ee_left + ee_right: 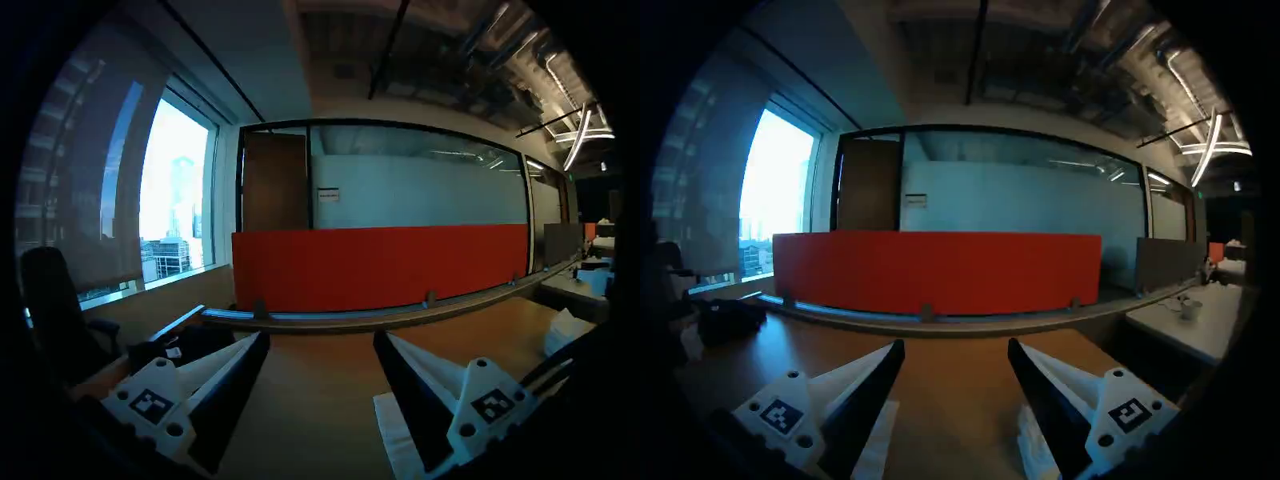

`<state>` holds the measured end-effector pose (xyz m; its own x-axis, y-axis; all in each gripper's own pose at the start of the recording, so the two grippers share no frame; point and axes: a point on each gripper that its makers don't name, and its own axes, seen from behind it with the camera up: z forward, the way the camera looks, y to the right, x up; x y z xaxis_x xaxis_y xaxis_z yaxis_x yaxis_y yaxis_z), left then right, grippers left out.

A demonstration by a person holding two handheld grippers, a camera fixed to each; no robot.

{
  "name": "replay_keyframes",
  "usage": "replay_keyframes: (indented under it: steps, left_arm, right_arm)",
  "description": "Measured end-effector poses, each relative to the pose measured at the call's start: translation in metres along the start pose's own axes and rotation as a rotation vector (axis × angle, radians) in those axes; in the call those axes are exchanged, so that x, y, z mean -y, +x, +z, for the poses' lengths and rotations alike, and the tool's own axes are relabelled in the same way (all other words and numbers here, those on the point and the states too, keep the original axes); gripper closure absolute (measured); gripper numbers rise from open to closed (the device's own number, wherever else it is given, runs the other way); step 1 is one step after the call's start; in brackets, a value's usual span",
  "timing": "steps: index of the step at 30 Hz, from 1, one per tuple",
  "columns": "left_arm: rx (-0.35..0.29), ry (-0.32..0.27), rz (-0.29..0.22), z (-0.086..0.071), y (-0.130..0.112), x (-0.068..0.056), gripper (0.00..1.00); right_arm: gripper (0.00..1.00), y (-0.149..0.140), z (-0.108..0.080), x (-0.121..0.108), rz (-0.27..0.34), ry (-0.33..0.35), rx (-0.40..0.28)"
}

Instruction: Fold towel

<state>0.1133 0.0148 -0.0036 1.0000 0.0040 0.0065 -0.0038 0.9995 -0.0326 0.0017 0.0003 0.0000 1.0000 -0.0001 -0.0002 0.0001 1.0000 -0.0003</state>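
A white towel point(390, 428) lies flat on the wooden desk point(320, 400), its edge showing just under the right finger of my left gripper point(320, 336). That gripper is open, with nothing between its fingers. In the right gripper view, white towel cloth point(880, 446) peeks out below the left finger, and a bunched part point(1029, 442) sits below the right finger. My right gripper point(954, 344) hovers low over the desk point(956, 400), open and holding nothing. Most of the towel is hidden under the fingers.
A red divider panel point(376, 268) runs along the desk's far edge. A black bag point(180, 344) sits at the left, also seen as a black bag point(728, 316). White crumpled cloth point(564, 330) lies far right. A neighbouring white desk point(1200, 320) carries a cup point(1190, 310).
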Motion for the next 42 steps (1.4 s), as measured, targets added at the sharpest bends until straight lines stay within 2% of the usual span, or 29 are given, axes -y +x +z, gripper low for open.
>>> replay_keyframes:
  steps: [6,12,15,23,29,36,42]
  left_arm:
    - [0.001,-0.005,0.003,-0.002,0.033,0.002,0.04]
    - [0.026,-0.033,0.013,-0.001,0.047,0.001,0.04]
    - [0.049,-0.069,0.011,-0.001,0.049,-0.004,0.04]
    - [0.131,-0.207,0.039,-0.006,0.04,-0.028,0.04]
    - [0.178,-0.281,0.063,-0.012,0.029,-0.04,0.04]
    - [0.236,-0.383,0.109,-0.021,0.009,-0.06,0.04]
    - [0.268,-0.44,0.138,-0.025,-0.006,-0.074,0.04]
  right_arm:
    - [0.0,0.026,0.0,-0.004,-0.008,-0.005,-0.001]
    - [0.0,0.041,-0.001,0.0,-0.035,0.011,0.026]
    - [0.0,0.046,-0.001,0.006,-0.059,0.038,0.043]
    - [0.0,0.046,-0.003,0.037,-0.128,0.163,0.117]
    - [0.0,0.037,-0.009,0.06,-0.18,0.262,0.162]
    - [0.0,0.019,-0.017,0.086,-0.215,0.388,0.229]
    - [0.0,0.009,-0.018,0.1,-0.229,0.453,0.265]
